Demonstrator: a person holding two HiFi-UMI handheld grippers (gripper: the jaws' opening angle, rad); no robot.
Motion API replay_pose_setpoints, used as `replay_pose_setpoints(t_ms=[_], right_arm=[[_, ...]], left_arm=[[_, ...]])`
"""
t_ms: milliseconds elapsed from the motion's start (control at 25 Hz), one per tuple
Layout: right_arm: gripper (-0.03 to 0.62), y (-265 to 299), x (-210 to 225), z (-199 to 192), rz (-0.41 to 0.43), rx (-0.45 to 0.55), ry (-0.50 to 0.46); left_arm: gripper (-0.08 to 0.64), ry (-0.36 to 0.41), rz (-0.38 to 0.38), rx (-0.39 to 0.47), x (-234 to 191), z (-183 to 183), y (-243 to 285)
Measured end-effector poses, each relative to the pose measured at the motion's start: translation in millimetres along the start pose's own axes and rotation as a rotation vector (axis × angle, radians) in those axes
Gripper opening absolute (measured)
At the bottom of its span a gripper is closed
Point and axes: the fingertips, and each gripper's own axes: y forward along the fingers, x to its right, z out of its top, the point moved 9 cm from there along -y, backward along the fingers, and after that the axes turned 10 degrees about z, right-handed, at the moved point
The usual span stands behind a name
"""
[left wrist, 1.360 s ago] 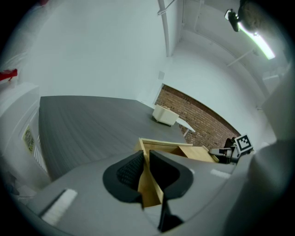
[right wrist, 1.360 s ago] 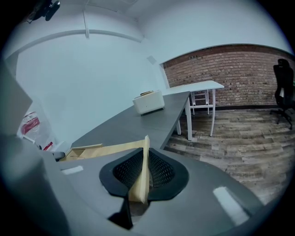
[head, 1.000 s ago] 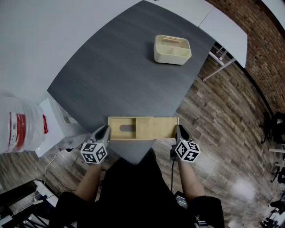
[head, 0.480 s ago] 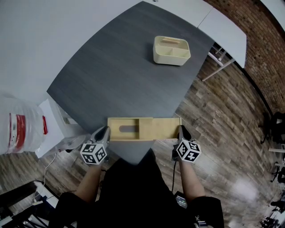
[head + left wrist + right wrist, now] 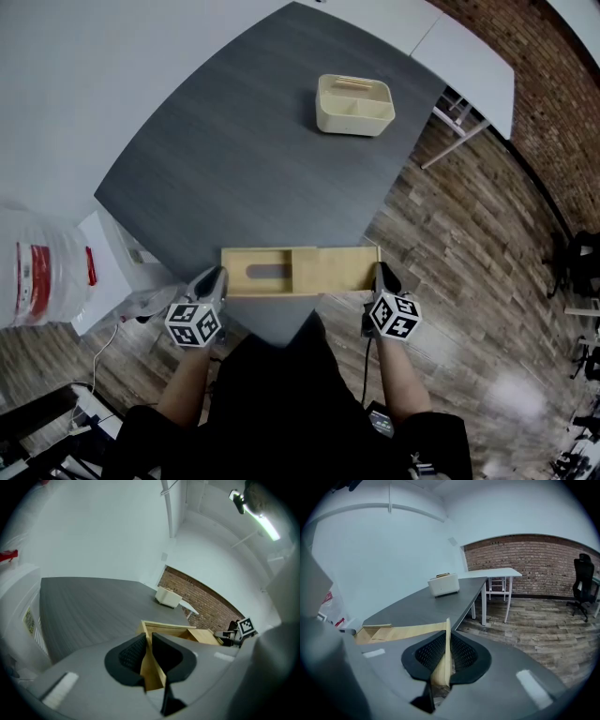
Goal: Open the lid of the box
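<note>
Your wooden box [image 5: 281, 272] lies left-to-right at the desk's [image 5: 244, 159] near corner, low centre frame, with your left claw [image 5: 216, 277] clamped on its left end and your right claw [image 5: 380, 276] pinching the lid [image 5: 352, 270] at its right edge, so the pull looks to run rightward along that axis.

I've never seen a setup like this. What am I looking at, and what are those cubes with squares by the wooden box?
There's no robot: a person holds a hand-held gripper in each hand, and the patterned cubes are part of those tools. The head view comes from a camera on the person's head, looking down. The two gripper views come from cameras riding on each tool, looking along its jaws. On the dark grey table sit a wooden box at the near corner and a cream container farther off. The left hand-held gripper clamps the box's end wall; the right hand-held gripper pinches its thin lid.
</note>
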Motion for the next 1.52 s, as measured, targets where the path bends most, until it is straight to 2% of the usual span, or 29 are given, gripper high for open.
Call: replay_pose_setpoints(t_ms=[960, 1520], right_arm=[[0.035, -1.6, 8.7, 2.8, -0.047, -0.007, -0.005], [0.037, -6.9, 19.5, 4.2, -0.069, -0.009, 0.023]], left_arm=[[0.040, -0.005, 0.001, 0.004, 0.8, -0.5, 0.9], [0.040, -0.006, -0.001, 0.003, 0.8, 0.0, 1.1]])
